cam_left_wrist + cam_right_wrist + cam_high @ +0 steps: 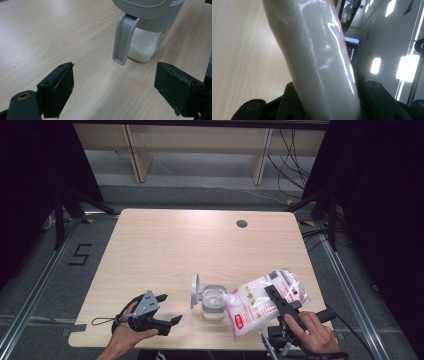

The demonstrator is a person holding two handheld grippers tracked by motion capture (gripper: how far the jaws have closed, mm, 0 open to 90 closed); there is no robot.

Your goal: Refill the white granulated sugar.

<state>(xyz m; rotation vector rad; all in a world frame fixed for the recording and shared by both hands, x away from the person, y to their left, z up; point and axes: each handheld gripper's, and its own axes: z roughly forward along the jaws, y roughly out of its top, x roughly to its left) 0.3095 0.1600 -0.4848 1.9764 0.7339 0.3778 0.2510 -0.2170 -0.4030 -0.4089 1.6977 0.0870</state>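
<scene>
The bag [262, 302] is clamped in the right tongs [278, 301], tilted spout-down over the open jar [212, 302] for pouring; the left tongs [167, 309] rest apart.

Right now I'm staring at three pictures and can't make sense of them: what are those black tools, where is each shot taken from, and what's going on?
A person sits at a wooden table, holding a hand-held clamp, called a gripper, in each hand. One camera looks down from above; the other two ride on the grippers, looking along their black jaws. The right gripper is shut on a plastic bag of white grains, tilted with a corner over a clear container whose lid stands open. The left gripper rests open and empty beside it; its camera shows white grains already in the container's bottom.
</scene>
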